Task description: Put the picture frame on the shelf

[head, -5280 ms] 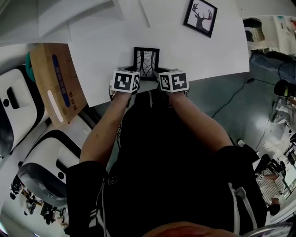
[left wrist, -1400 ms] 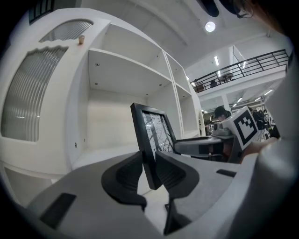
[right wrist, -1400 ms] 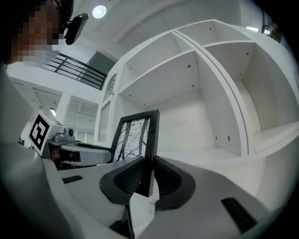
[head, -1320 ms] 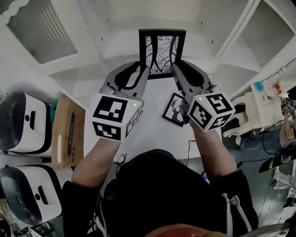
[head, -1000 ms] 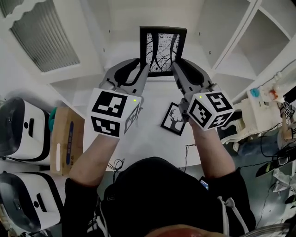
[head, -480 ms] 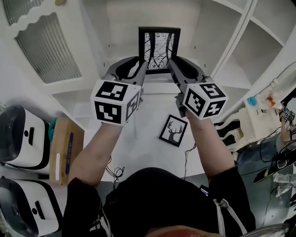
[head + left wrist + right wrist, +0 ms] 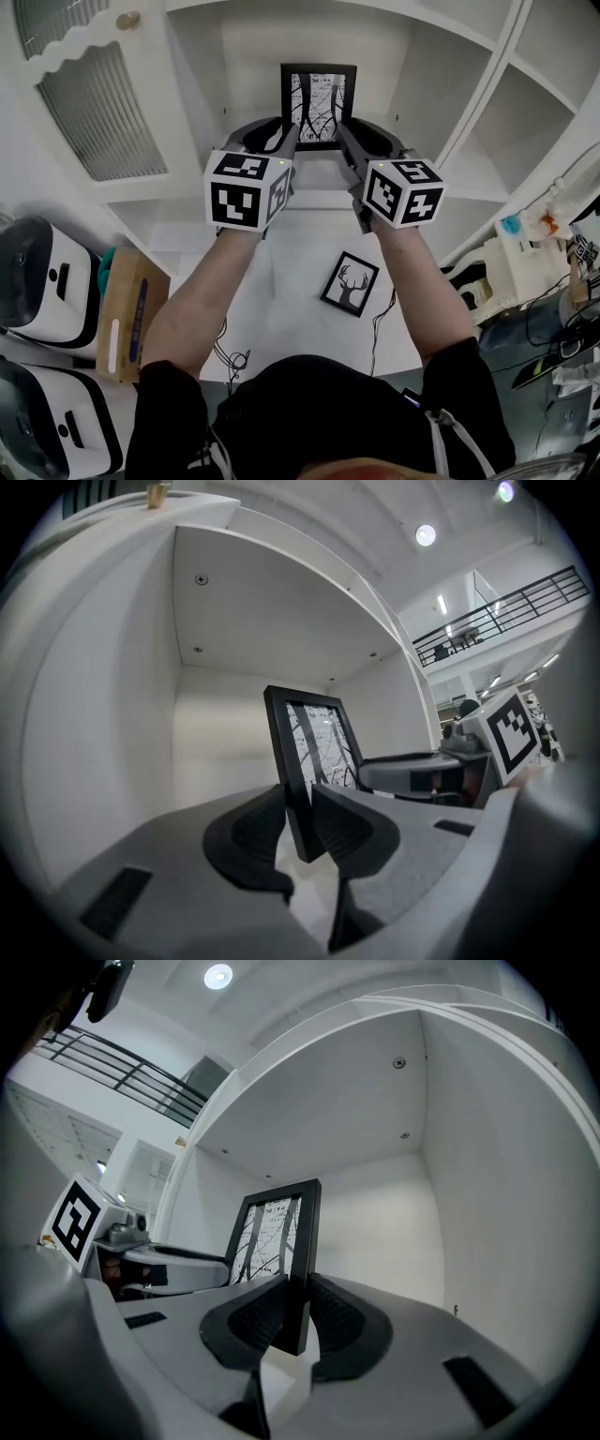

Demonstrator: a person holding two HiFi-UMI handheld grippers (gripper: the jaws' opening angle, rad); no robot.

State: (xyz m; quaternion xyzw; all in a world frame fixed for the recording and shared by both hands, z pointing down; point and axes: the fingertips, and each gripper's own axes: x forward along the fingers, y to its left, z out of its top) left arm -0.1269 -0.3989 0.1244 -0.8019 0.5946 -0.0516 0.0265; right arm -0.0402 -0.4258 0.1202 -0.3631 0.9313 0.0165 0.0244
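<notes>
A black picture frame point(image 7: 319, 103) with a black-and-white branch print stands upright inside a compartment of the white shelf unit point(image 7: 253, 42). My left gripper point(image 7: 288, 142) is shut on its lower left edge. My right gripper point(image 7: 347, 142) is shut on its lower right edge. The left gripper view has the picture frame point(image 7: 309, 752) pinched edge-on between the dark pads of the left gripper point(image 7: 298, 822). In the right gripper view the picture frame point(image 7: 281, 1237) sits likewise in the right gripper point(image 7: 292, 1316). Whether its bottom touches the shelf board is hidden.
A second framed picture of a deer point(image 7: 350, 283) lies on the white table point(image 7: 281, 309) below. A louvred cabinet door point(image 7: 89, 112) is to the left, further open compartments point(image 7: 525, 103) to the right. A cardboard box point(image 7: 127, 309) and white machines point(image 7: 33, 272) stand at lower left.
Both grippers have carried the frame from the table up and forward, deeper into the shelf compartment. The grip on its two sides is unchanged.
</notes>
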